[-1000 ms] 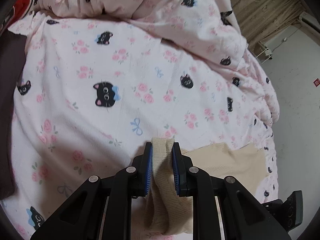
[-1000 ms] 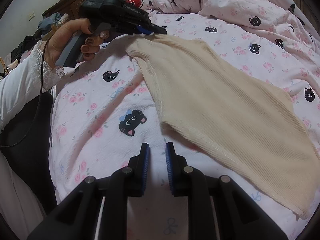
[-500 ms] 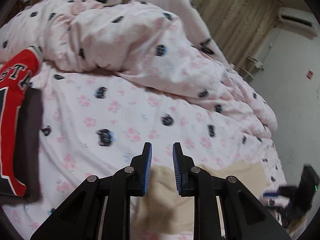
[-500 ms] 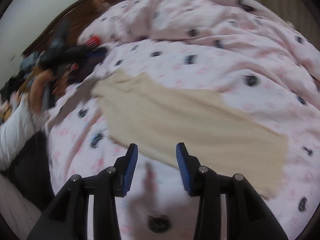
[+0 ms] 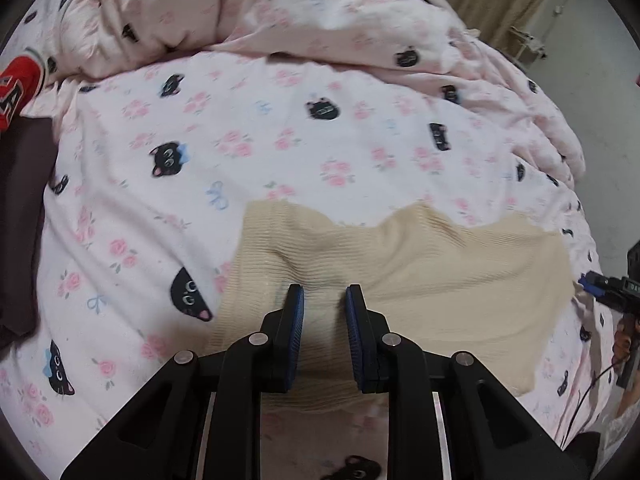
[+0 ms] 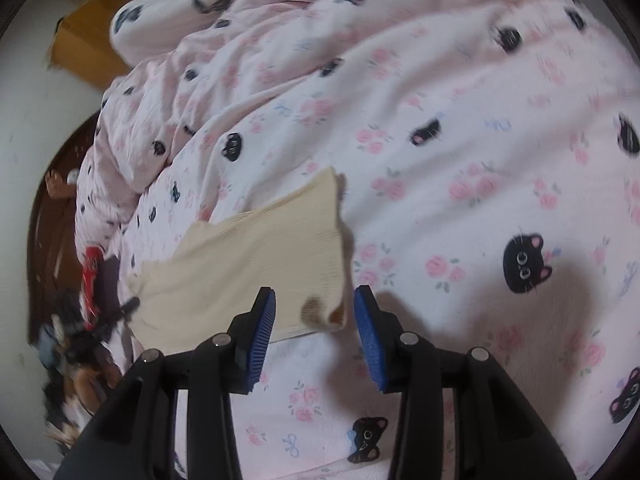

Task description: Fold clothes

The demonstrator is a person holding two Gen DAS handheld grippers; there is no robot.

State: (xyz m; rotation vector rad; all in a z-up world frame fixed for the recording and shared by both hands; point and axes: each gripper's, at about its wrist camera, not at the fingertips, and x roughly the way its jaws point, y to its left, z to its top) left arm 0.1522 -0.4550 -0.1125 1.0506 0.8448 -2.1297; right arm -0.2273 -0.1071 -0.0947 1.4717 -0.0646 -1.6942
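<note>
- Left wrist view: the cream ribbed knit garment (image 5: 400,280) is seen spread on the cat-print bedsheet (image 5: 240,120), its far edge wavy and a raised wrinkle running through the cloth just ahead of the fingertips.
- The left gripper (image 5: 323,294) is held over the garment's near part with its jaws parted; nothing is clamped between the blue pads. Whether the pads touch the knit cannot be told.
- A red and dark folded garment (image 5: 16,92) lies well apart from the cream knit, at the sheet's far left edge; the bunched duvet (image 5: 320,8) lies beyond it.
- Risk: should the jaws be closed here, the wrinkle could be pinched with the sheet beneath, and both layers would be lifted together, dragging the fold askew.
- Right wrist view: the cream garment (image 6: 248,268) is seen with one corner curled up just between the fingertips of the right gripper (image 6: 315,304), whose jaws stand wide apart and hold nothing.
- Risk: the curled corner is small and soft; a closing grip could catch only its tip, and the knit could slip out on lifting.
- Risk: the stretchy rib could be distorted if the two grippers pull unevenly, leaving misaligned edges.
- This view is blurred, so the number of layers at the corner cannot be judged.
</note>
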